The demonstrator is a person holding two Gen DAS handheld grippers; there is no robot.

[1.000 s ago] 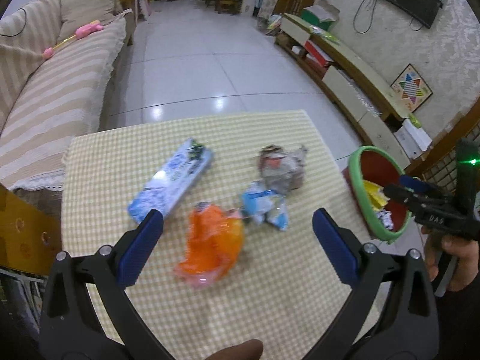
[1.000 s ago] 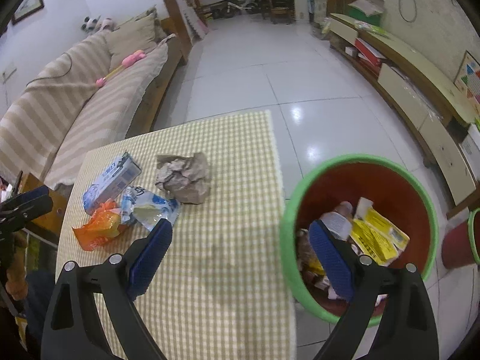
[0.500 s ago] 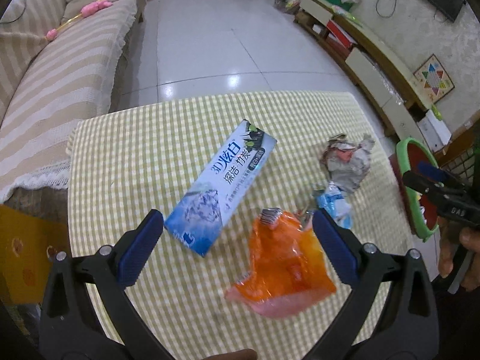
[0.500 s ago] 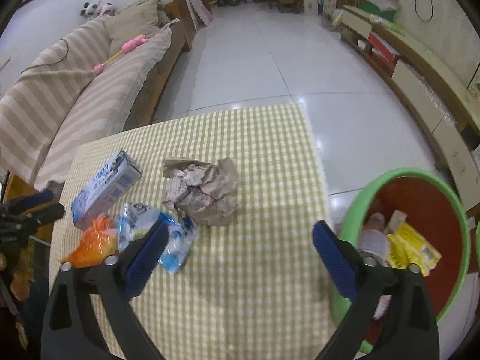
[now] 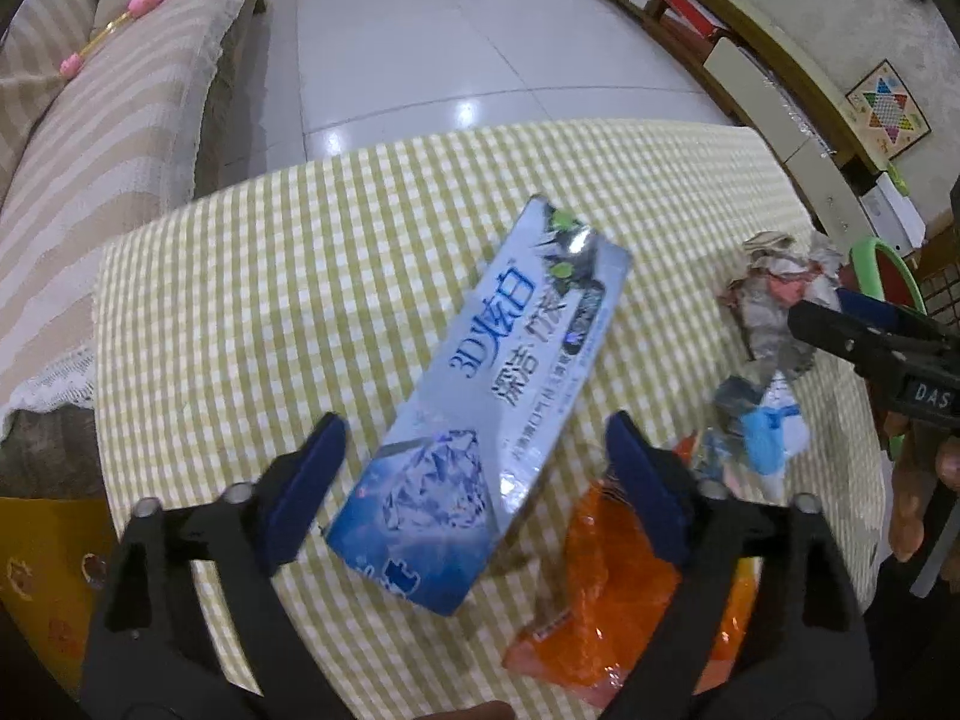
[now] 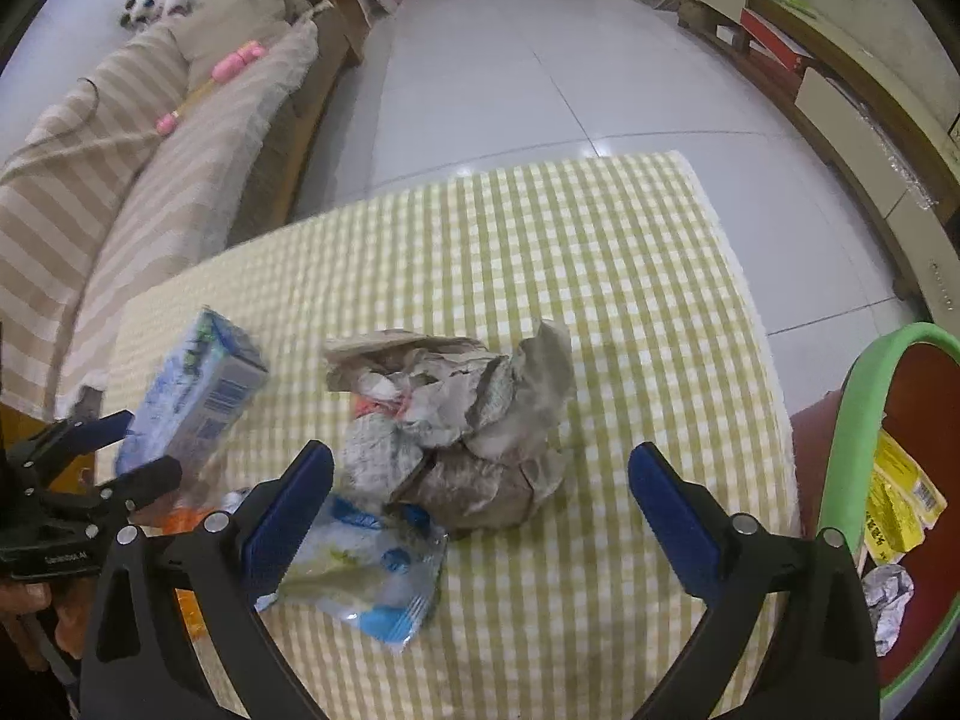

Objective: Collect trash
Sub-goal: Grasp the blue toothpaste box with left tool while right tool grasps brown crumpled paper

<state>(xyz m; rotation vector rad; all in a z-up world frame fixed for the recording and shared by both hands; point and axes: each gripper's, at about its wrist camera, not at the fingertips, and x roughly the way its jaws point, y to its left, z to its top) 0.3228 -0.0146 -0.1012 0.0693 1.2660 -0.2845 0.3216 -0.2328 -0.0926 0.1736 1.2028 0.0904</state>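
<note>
On the checked tablecloth (image 5: 270,300) lies a blue toothpaste box (image 5: 492,408), set between the fingers of my left gripper (image 5: 471,438). The jaws are closing and both pads stand clear of the box. An orange wrapper (image 5: 624,588) lies under the right finger. In the right wrist view a crumpled paper ball (image 6: 468,414) sits between the fingers of my right gripper (image 6: 483,462). Its jaws are closing too and do not touch the paper. A blue-white wrapper (image 6: 360,576) lies by its left finger. The box (image 6: 192,396) and the left gripper (image 6: 144,447) show at the left.
A green-rimmed red bin (image 6: 852,420) holding trash stands off the table's right edge. A striped sofa (image 5: 90,120) runs along the left and a low cabinet (image 5: 750,42) along the right wall. White tiled floor (image 6: 510,72) lies beyond the table. A hand (image 5: 924,504) holds the right gripper.
Both grippers came down toward the table. The left one shifted from over the orange wrapper to the toothpaste box and its jaws narrowed. The right one swung from the bin to the paper ball.
</note>
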